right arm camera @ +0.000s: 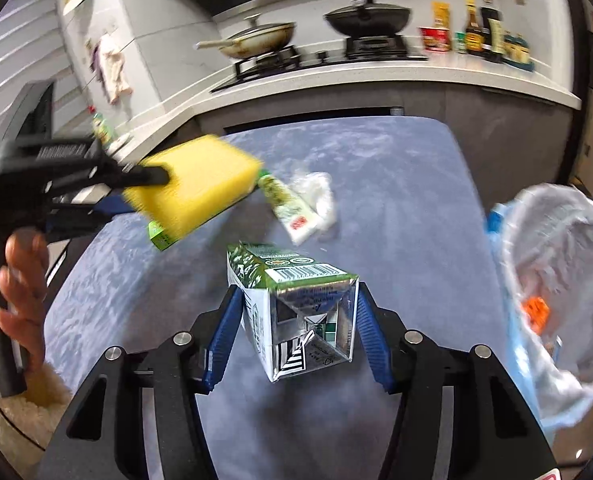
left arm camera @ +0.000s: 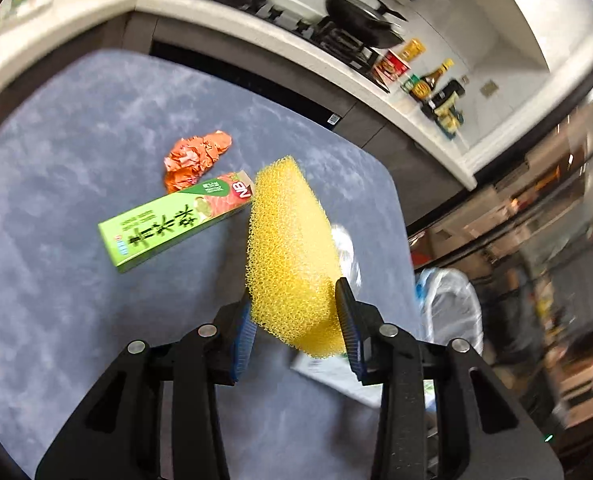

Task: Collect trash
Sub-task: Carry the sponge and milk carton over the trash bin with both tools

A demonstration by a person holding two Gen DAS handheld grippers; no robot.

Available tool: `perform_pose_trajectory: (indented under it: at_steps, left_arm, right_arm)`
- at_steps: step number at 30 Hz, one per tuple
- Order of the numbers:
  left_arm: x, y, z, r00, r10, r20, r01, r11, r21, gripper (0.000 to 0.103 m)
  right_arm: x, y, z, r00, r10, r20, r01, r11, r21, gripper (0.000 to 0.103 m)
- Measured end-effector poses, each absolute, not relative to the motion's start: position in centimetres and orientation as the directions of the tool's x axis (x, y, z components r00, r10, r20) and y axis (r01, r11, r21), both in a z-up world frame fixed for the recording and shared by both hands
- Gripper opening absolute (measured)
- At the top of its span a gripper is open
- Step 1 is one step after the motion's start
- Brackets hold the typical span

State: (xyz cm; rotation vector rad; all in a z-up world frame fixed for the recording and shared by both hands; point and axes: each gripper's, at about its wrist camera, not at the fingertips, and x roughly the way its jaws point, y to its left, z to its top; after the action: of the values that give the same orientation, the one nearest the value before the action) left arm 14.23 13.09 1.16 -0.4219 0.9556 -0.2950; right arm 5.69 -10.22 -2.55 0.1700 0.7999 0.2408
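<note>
A milk carton [right arm camera: 296,312] is held in the right gripper [right arm camera: 296,332] jaws and a yellow sponge [left arm camera: 292,256] in the left gripper [left arm camera: 296,320] jaws, lifted off the tabletop [left arm camera: 76,160], likely for the trash bag [right arm camera: 556,280].

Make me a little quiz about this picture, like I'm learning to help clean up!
1. True or false: the left gripper holds the yellow sponge.
2. What is squeezed between the right gripper's fingers? A) a bottle B) a milk carton C) a pan
3. Fill in: beside the green box on the blue table lies a crumpled ______ wrapper.

Key: 1 true; 2 B; 3 orange.
</note>
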Motion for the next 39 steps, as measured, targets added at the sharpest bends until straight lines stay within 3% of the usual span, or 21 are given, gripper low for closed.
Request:
perform_pose_trajectory:
  at_steps: [9, 30, 39]
  left_arm:
    - [8.5, 9.6, 1.3, 0.517, -0.365, -0.774, 0.17, 0.93, -0.324, 0.036]
    - [5.2, -1.8, 3.1, 0.449, -0.444, -0.775, 0.416, 0.872, -0.259, 0.036]
    - [8.2, -9.3, 4.0, 0.406, -0.512, -0.757, 0.523, 0.809, -0.267, 0.036]
  right_arm:
    - [1.4, -16.0, -0.2, 0.732, 0.163, -0.661, 0.016, 0.967, 0.255, 0.052]
    - [-1.2, -22.5, 2.1, 0.804, 0.094, -0.587, 0.128, 0.937, 0.324, 0.048]
    - [0.0, -28.7, 3.9, 0.847, -0.037, -0.53, 0.233, 0.923, 0.307, 0.048]
